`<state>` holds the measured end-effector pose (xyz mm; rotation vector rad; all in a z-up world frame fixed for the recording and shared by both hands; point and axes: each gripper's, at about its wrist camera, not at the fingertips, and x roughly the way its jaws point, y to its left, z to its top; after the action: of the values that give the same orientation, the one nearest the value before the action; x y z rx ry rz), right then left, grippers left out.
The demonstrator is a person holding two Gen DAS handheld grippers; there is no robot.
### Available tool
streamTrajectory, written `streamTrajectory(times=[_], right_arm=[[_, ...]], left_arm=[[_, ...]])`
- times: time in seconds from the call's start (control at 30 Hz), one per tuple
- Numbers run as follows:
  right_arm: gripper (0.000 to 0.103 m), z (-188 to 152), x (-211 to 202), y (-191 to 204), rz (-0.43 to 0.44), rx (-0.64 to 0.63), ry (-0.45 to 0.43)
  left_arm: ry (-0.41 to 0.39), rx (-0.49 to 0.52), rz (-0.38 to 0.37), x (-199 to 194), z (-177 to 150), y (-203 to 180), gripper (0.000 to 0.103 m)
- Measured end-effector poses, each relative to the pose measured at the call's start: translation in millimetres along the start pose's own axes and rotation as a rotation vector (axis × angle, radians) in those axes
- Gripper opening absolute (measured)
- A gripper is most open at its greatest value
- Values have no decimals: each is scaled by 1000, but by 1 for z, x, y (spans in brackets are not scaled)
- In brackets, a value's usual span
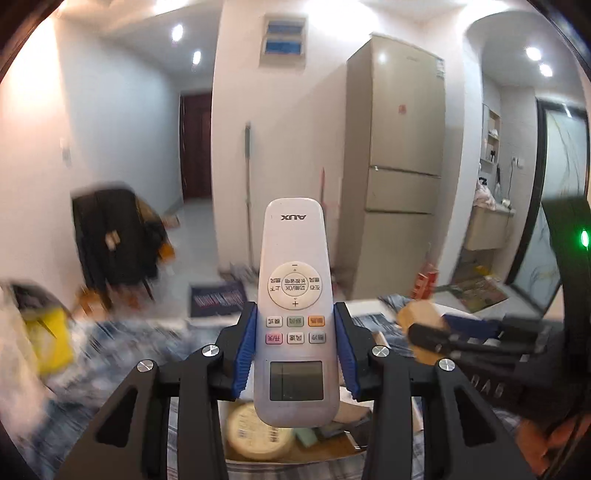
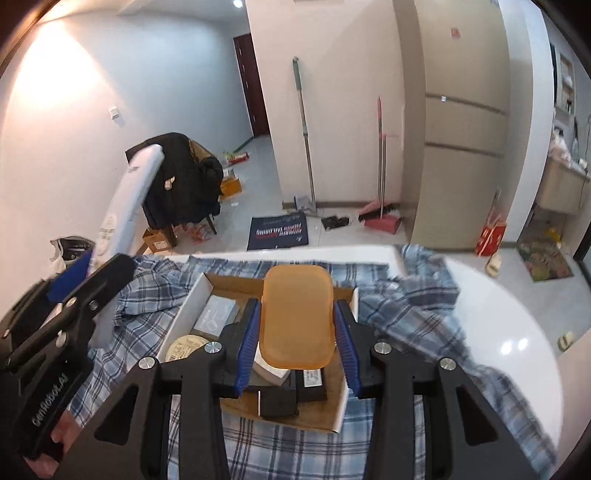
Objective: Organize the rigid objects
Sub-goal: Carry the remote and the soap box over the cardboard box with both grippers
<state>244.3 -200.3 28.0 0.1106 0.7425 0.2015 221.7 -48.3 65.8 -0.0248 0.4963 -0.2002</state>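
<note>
My right gripper [image 2: 298,332] clamps a translucent orange rounded-rectangle plastic lid [image 2: 295,317] above the open cardboard box [image 2: 192,301] (sitting on blue plaid cloth [image 2: 295,450]).

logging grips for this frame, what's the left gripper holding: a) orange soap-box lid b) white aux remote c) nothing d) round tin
b: in the left wrist view the left gripper has its blue pads closed on the sides of the white AUX remote, while the orange lid sits in the right gripper.

Bright ceiling spotlights [image 1: 177,32]; fisheye-warped edges, left view motion-blurred
</note>
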Motion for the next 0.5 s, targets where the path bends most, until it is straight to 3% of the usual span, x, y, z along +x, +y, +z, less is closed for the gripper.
streamTrajectory(times=[0.07,0.13,0.3,0.4,0.5], right_arm=[[38,-6,16,-4,-2,5,31],[38,-12,30,-8,-7,16,55],[38,-21,55,-18,-16,15,88],[38,-25,68,-24,-18,38,117],[38,-28,79,-25,-28,29,139]], left_arm=[[43,1,-26,21,-8,5,42],[78,12,2,42,-24,11,42],[243,-36,-16,91,-58,20,42],[287,-28,-3,106,-68,20,42],[313,-84,-35,115,-70,23,42]])
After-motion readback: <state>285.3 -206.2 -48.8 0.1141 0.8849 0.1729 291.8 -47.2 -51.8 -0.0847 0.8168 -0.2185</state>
